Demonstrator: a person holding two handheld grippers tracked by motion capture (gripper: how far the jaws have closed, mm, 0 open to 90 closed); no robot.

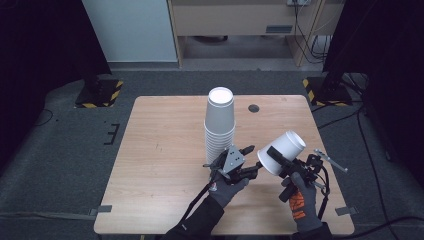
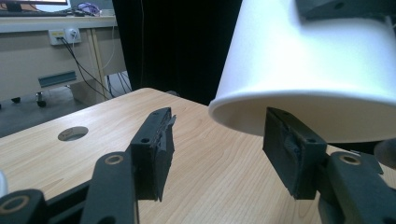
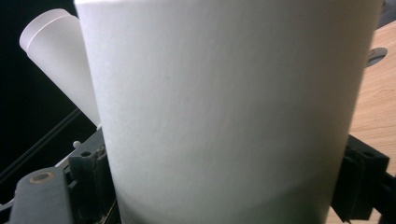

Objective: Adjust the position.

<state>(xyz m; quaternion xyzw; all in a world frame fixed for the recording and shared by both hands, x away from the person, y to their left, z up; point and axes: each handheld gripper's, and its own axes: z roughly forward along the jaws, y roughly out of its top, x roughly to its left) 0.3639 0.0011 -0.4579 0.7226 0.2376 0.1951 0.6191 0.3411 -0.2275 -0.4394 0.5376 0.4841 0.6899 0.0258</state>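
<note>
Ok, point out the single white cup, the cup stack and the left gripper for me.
single white cup (image 1: 282,151), high view, on its side wall.
cup stack (image 1: 220,120), high view, on the top cup's wall.
left gripper (image 2: 217,151), left gripper view, midway between its open fingers.

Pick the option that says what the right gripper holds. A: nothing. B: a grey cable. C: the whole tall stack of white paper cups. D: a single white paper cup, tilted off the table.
D: the right gripper is clamped on the wall of a single white paper cup, held tilted above the wooden table, apart from the tall stack of white cups.
</note>
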